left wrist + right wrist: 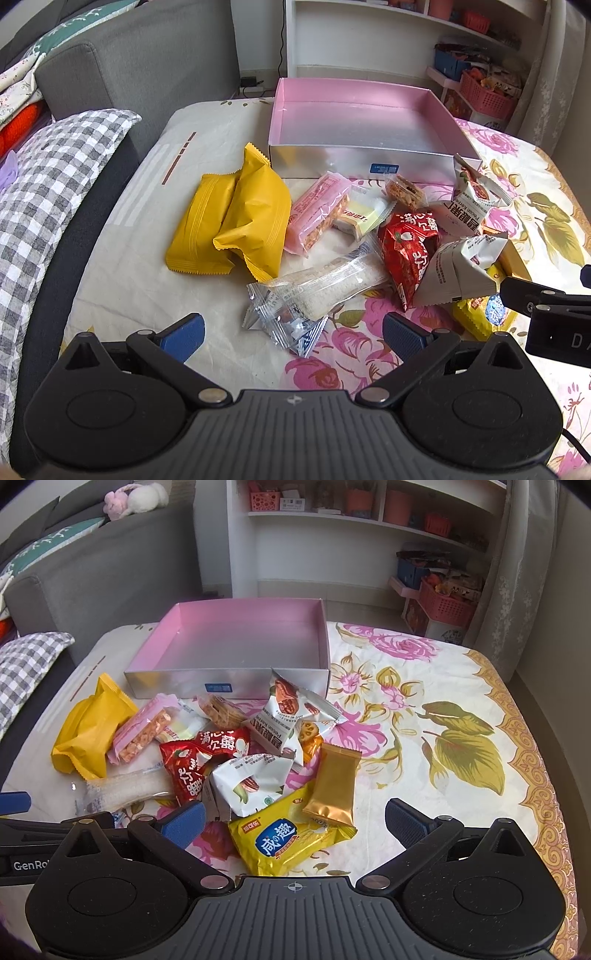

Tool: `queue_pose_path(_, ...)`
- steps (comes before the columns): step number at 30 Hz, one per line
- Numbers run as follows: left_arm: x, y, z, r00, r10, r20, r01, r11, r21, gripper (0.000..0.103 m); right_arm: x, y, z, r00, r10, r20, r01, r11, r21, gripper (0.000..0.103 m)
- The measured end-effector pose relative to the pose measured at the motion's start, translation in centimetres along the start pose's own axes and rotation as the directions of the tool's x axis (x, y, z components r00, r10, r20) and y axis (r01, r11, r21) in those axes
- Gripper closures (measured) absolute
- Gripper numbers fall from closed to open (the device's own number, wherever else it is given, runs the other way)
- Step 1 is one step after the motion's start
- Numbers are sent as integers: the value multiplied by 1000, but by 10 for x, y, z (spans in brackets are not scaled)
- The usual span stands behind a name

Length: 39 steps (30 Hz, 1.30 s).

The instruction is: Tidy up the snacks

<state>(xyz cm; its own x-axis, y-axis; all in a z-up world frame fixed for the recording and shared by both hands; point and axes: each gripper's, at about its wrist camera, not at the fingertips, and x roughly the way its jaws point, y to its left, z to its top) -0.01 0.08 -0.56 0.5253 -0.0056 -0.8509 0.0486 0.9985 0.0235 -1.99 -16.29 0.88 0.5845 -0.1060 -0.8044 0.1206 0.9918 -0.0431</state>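
Both grippers: jaws spread wide, holding nothing
left gripper (291, 332): low over the clear packet (314, 288)
right gripper (293, 818): low over the yellow packet (288, 838)
snacks: loose heap on the floral cloth (424, 738), before the box
box (225, 679): pink inside, silver outside, nothing in it

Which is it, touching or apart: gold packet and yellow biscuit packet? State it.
Touching. The right wrist view shows the gold packet lying with its lower end overlapping the yellow biscuit packet.
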Motion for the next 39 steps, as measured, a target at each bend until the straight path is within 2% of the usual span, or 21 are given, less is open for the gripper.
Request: queue_pose_path(39, 0, -2, -2, 1000, -3, -4, 3, 1000, -4, 0, 0, 0, 0, 1000, 0, -3, 0, 1000, -3, 0)
